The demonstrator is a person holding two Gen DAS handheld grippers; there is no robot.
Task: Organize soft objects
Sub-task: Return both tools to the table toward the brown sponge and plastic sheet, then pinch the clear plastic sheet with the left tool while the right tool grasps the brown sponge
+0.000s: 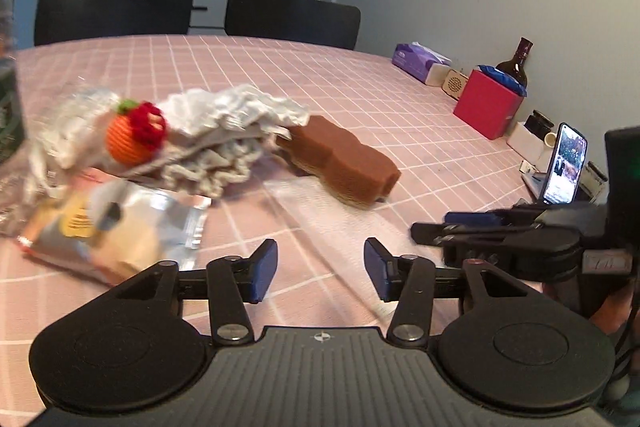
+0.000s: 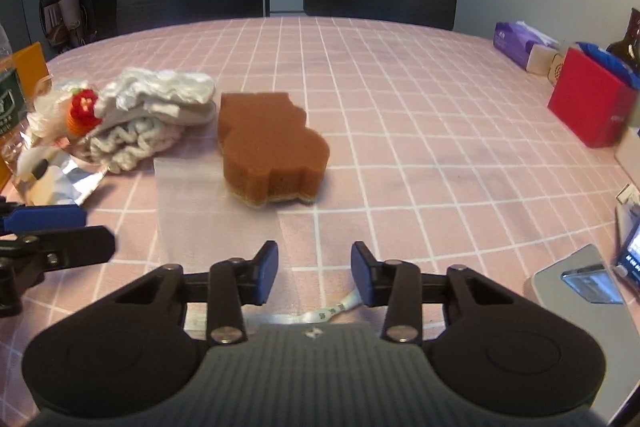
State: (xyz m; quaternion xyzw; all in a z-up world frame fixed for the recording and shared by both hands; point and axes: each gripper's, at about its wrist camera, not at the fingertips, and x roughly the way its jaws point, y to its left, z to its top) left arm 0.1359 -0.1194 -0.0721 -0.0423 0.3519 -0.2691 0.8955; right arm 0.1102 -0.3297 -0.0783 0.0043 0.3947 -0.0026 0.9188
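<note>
In red box (image 1: 486, 105): blue item (image 1: 505, 78).

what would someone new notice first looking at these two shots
The brown sponge in the middle of the pink checked tablecloth draws the eye first, its contoured edges plain in the right wrist view. Left of it lies a heap of white cloths with an orange and red crocheted toy perched on top. In the foreground the left gripper and the right gripper hang open over the table, holding nothing.
</note>
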